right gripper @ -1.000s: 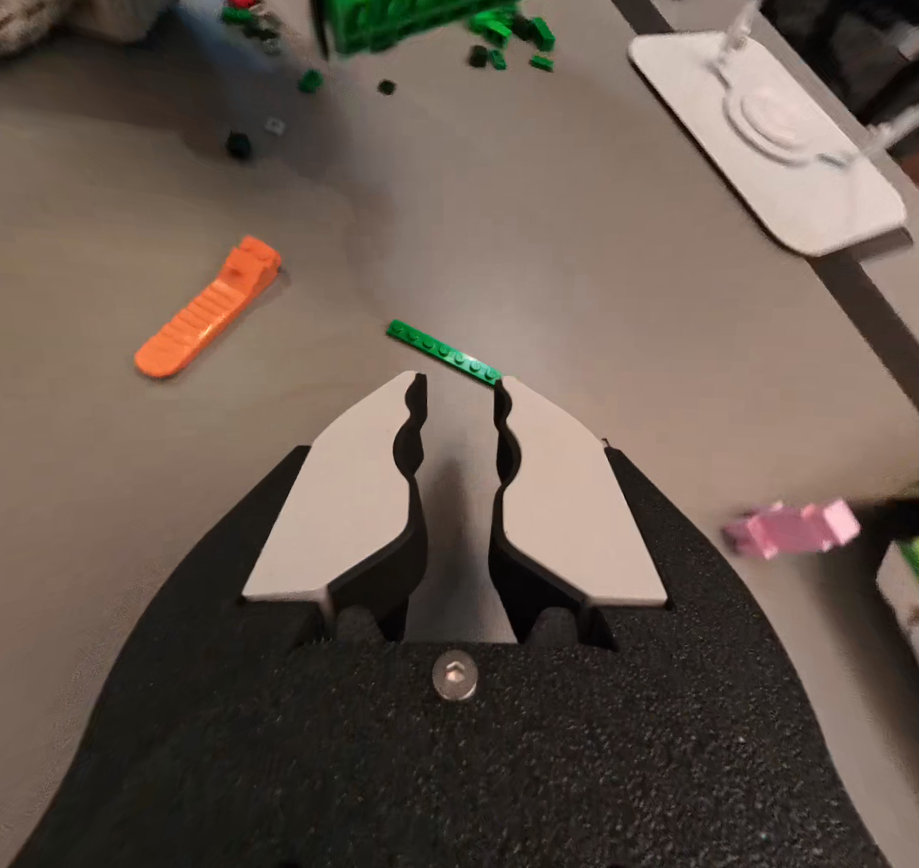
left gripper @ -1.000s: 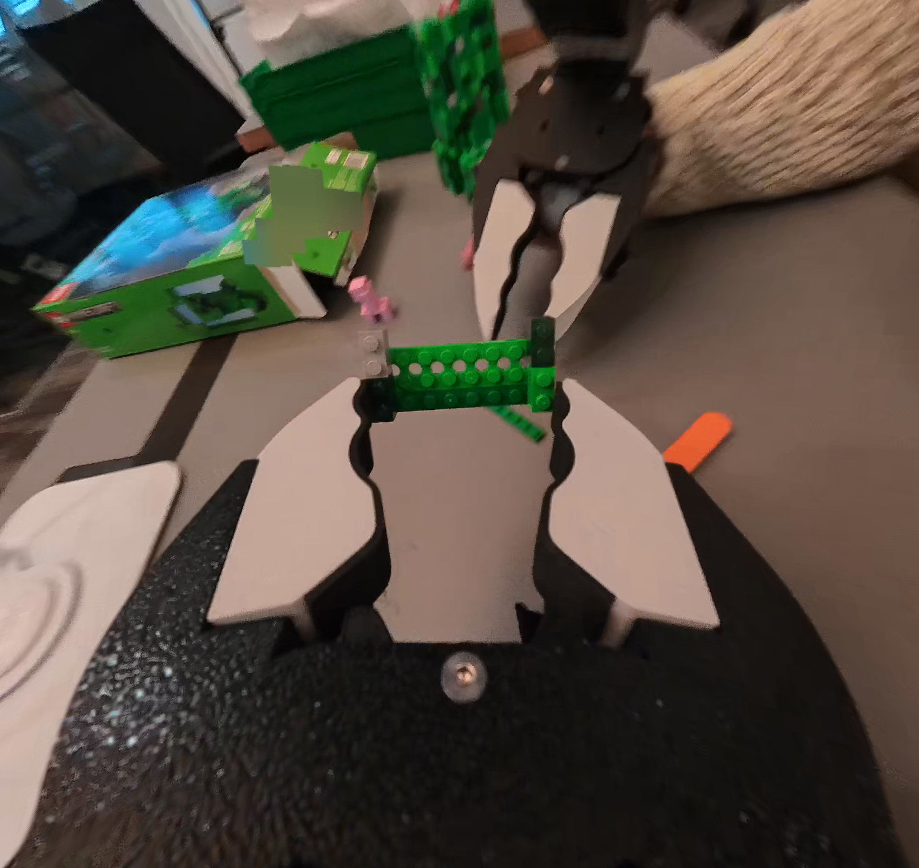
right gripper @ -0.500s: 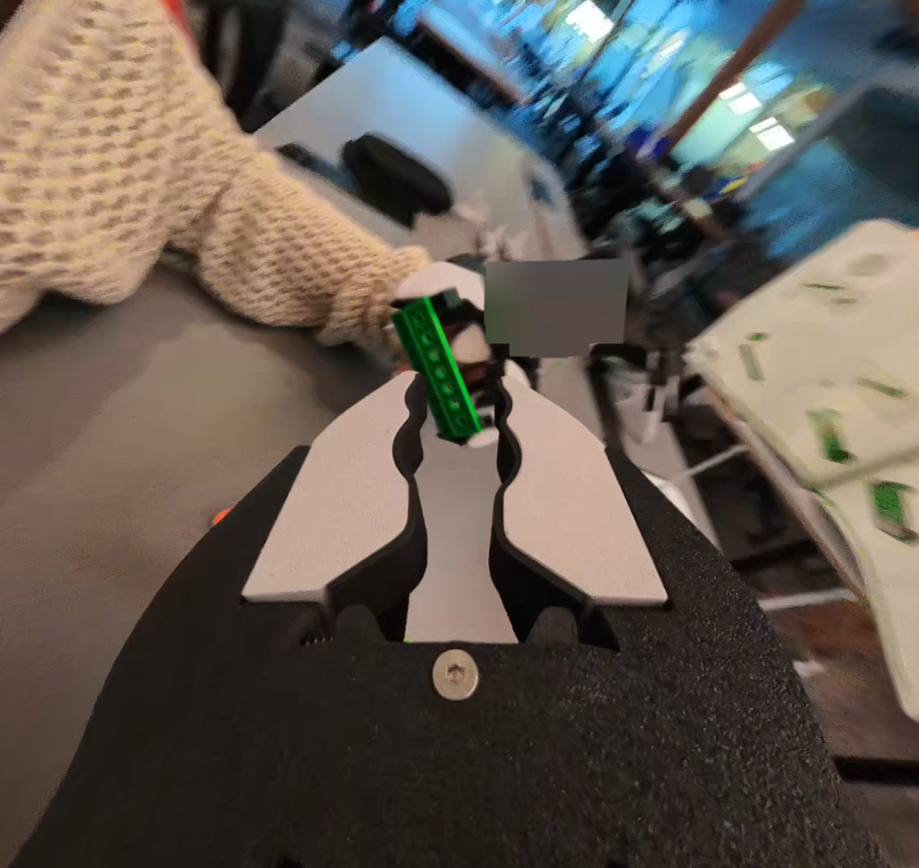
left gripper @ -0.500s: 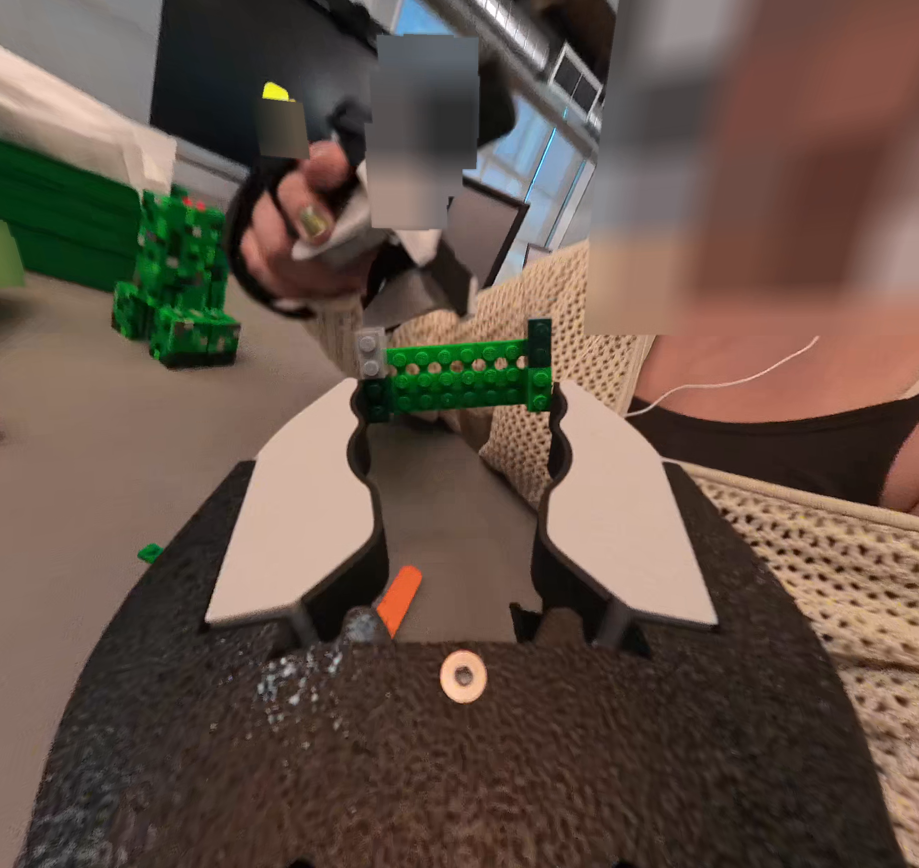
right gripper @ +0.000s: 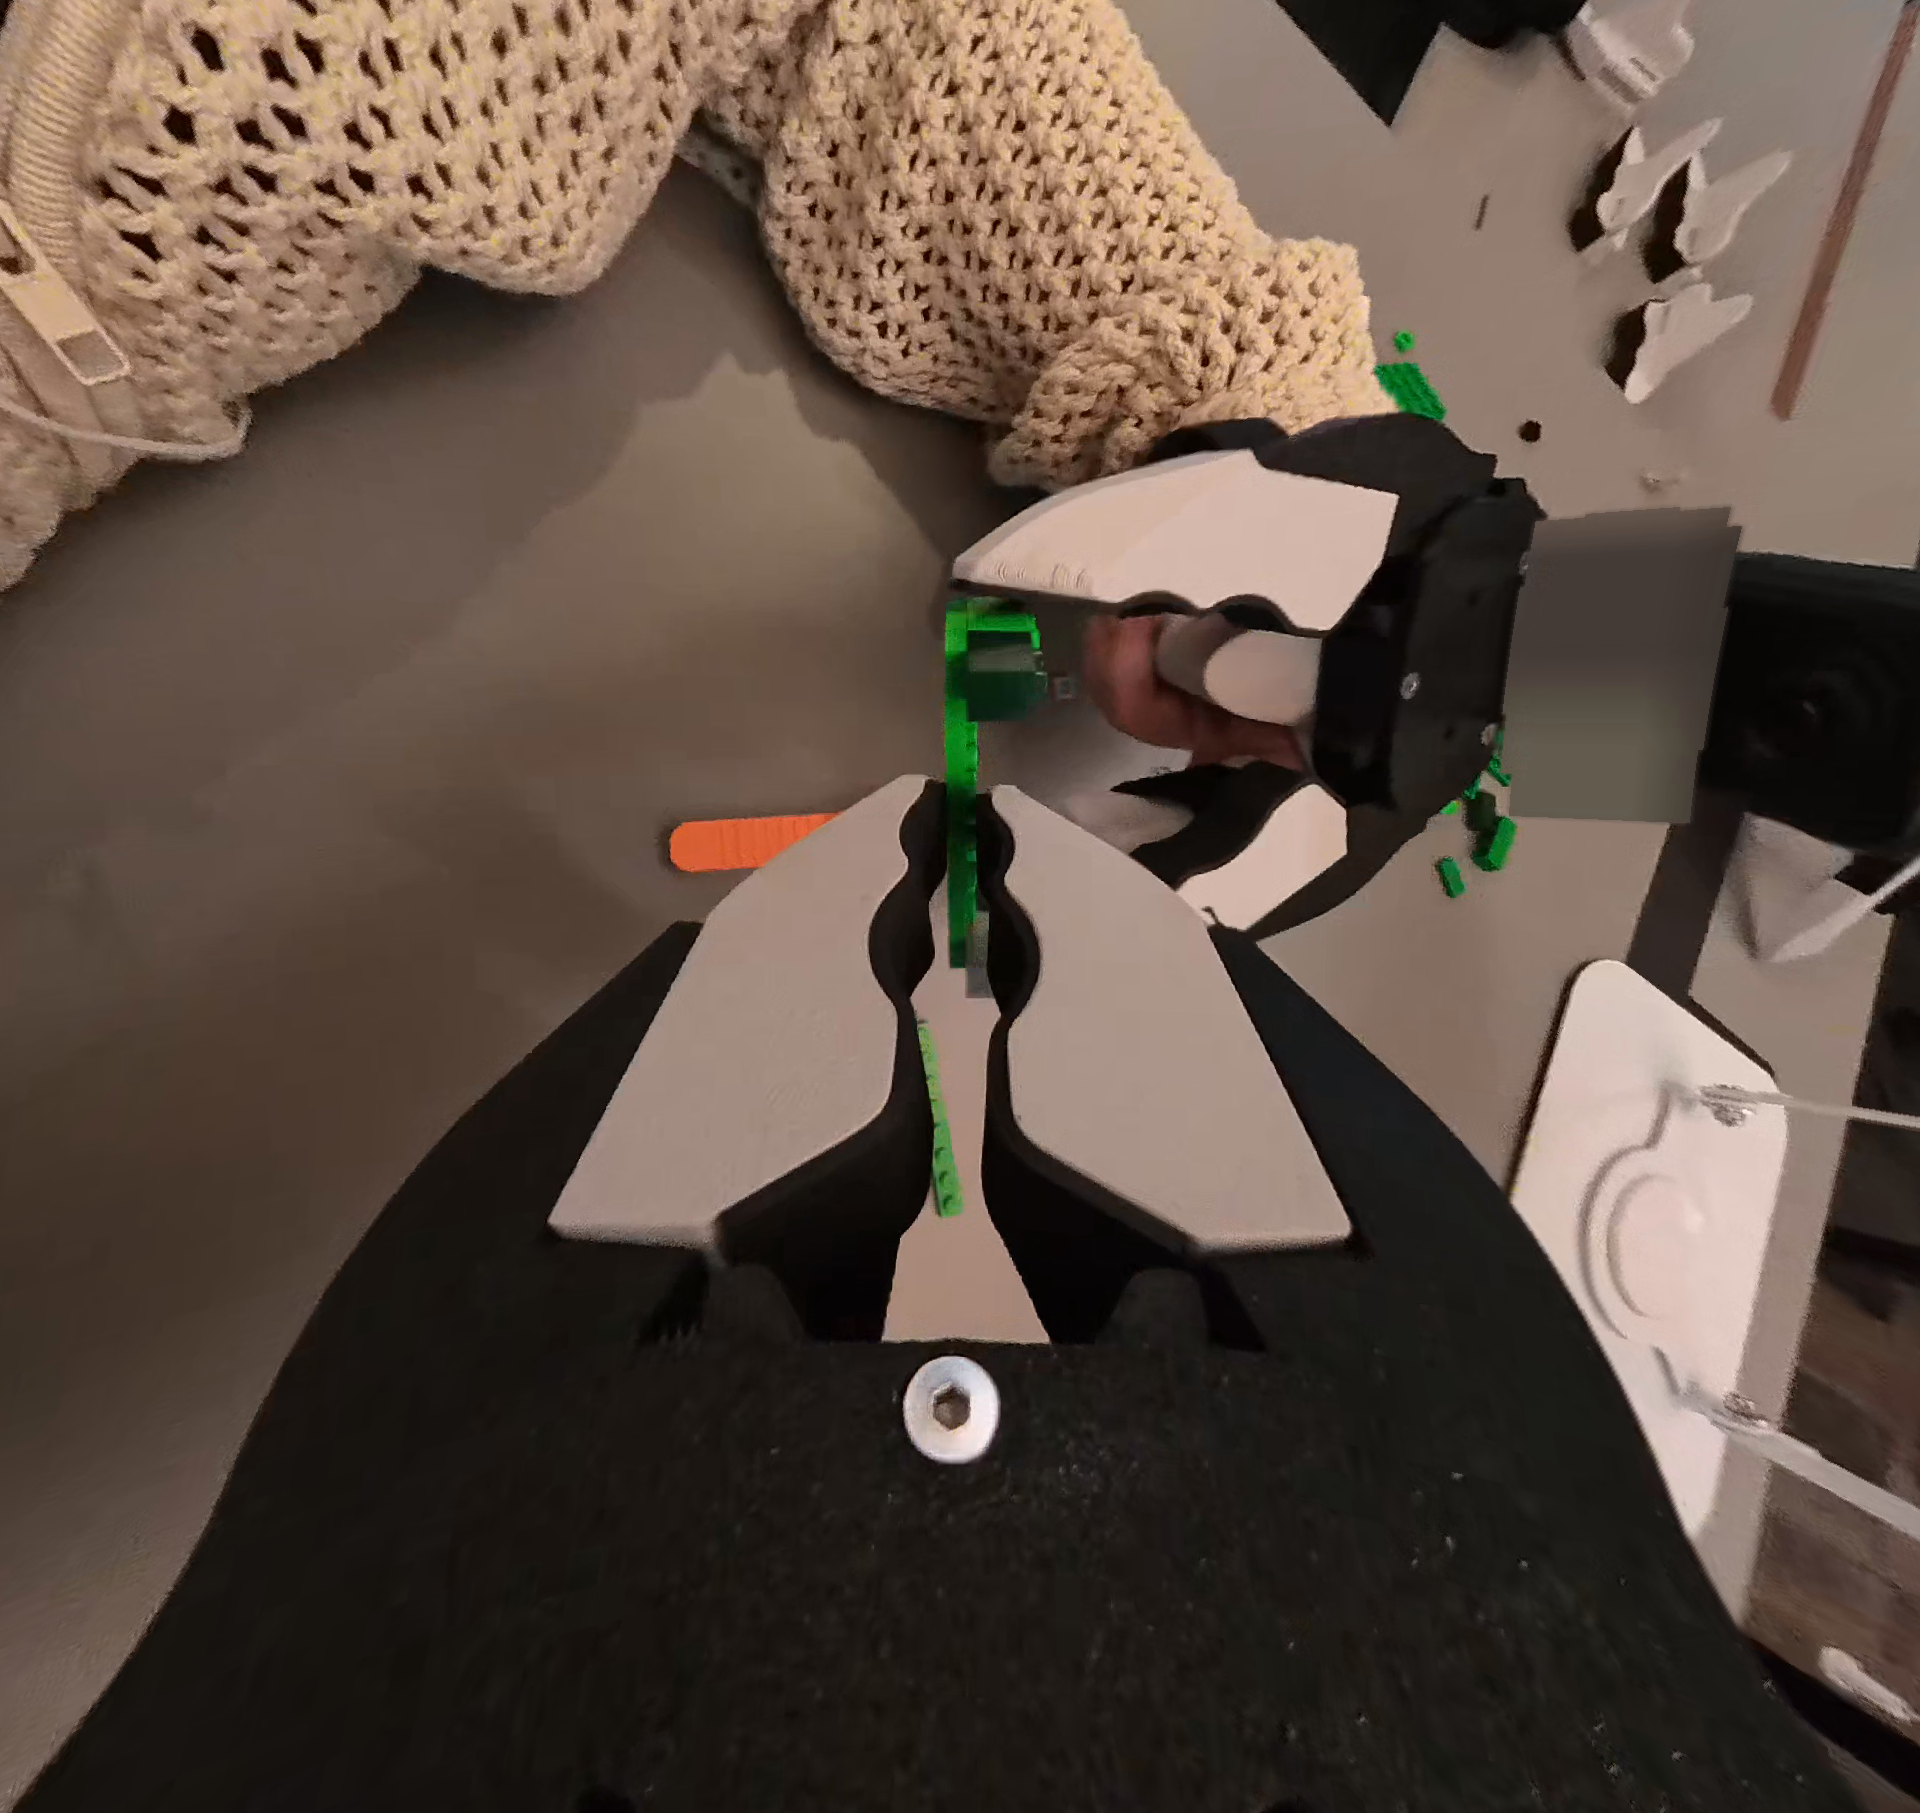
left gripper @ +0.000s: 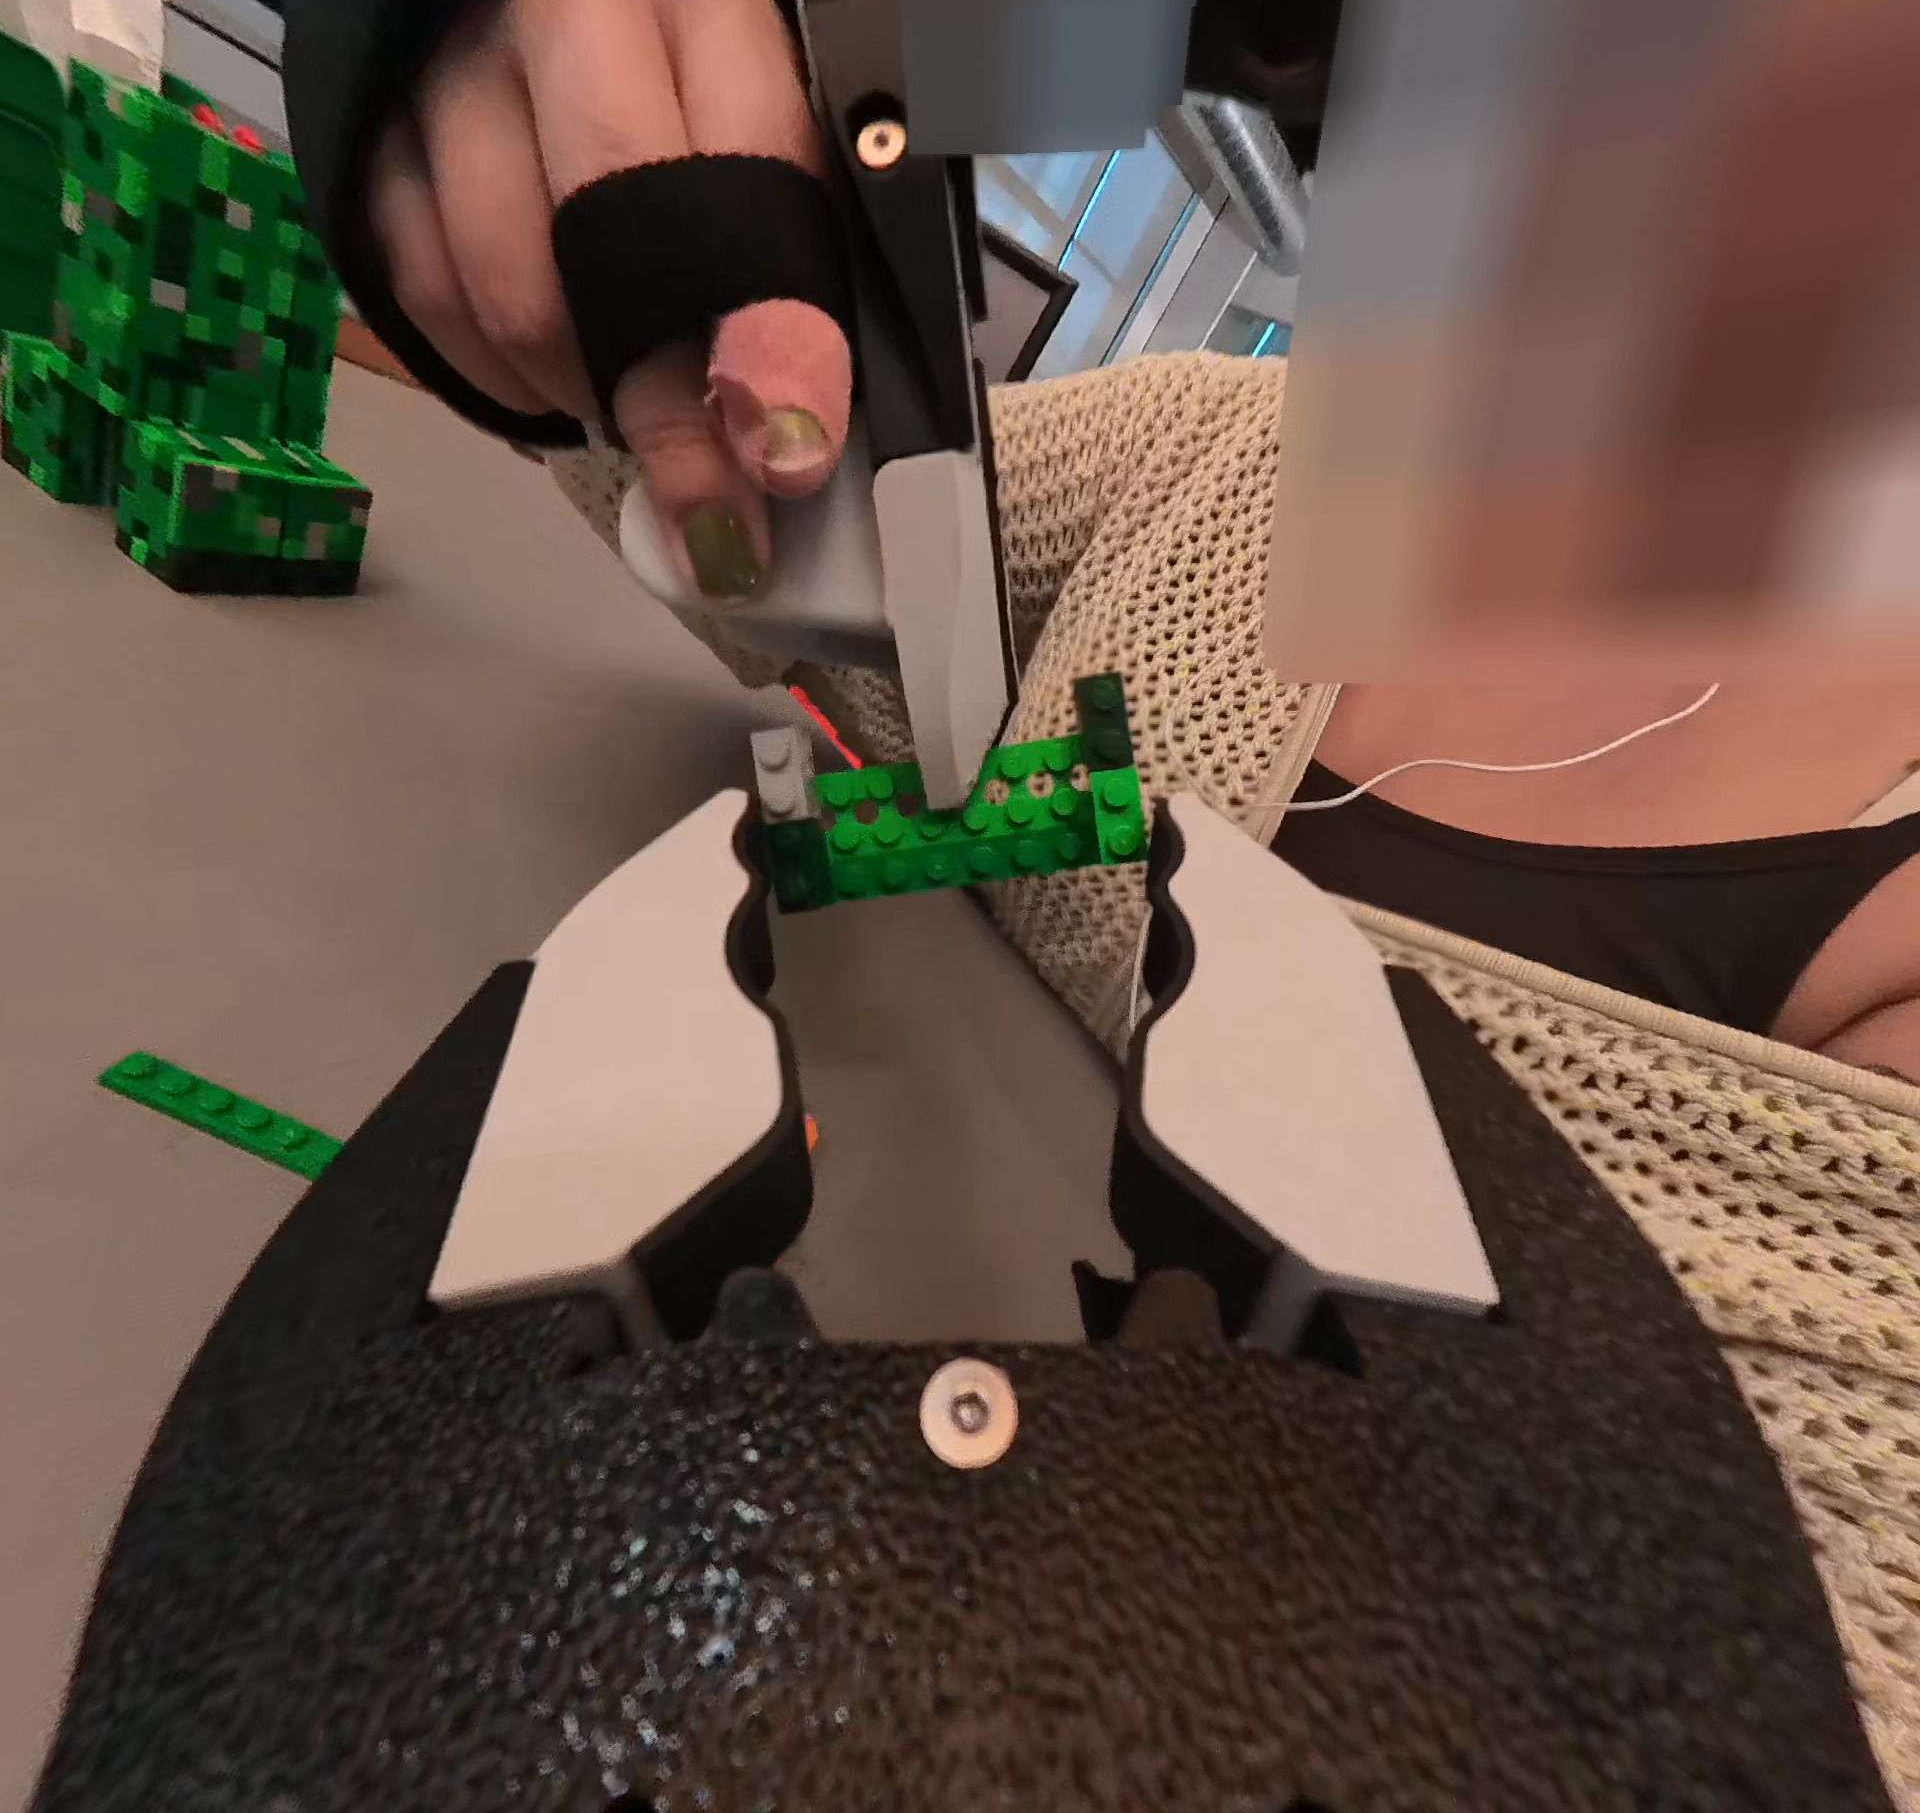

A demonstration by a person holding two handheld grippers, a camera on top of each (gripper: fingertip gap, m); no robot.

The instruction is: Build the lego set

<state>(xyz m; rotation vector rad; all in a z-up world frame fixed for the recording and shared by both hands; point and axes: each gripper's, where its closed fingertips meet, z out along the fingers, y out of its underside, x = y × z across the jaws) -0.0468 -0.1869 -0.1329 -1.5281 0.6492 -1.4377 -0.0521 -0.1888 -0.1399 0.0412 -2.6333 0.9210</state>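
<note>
A green Lego assembly (left gripper: 935, 844), a studded plate with a grey piece at its left end and dark green pieces at its right end, is held above the table. My left gripper (left gripper: 956, 828) is shut on its two ends. My right gripper (left gripper: 951, 745) comes down from above, and its fingers pinch the plate's upper edge near the middle. In the right wrist view the plate (right gripper: 961, 745) stands edge-on between my right gripper's (right gripper: 961, 807) nearly closed fingertips, and the left gripper's upper finger (right gripper: 1174, 537) reaches in from the right.
A thin green plate (left gripper: 218, 1114) lies on the grey table. An orange brick separator (right gripper: 738, 844) lies beyond the fingers. A green block figure (left gripper: 177, 340) stands far left. Loose green pieces (right gripper: 1475, 838), a white lamp base (right gripper: 1662, 1244) and a knit sleeve (right gripper: 935, 153) are near. My left and right fingertips are right by each other. From either gripper's tips it is about 12 centimeters to the orange brick separator (right gripper: 738, 844).
Both grippers left the table and turned toward each other. My right gripper, empty before, has closed on the assembly that the left one holds. The assembly now tilts slightly.
</note>
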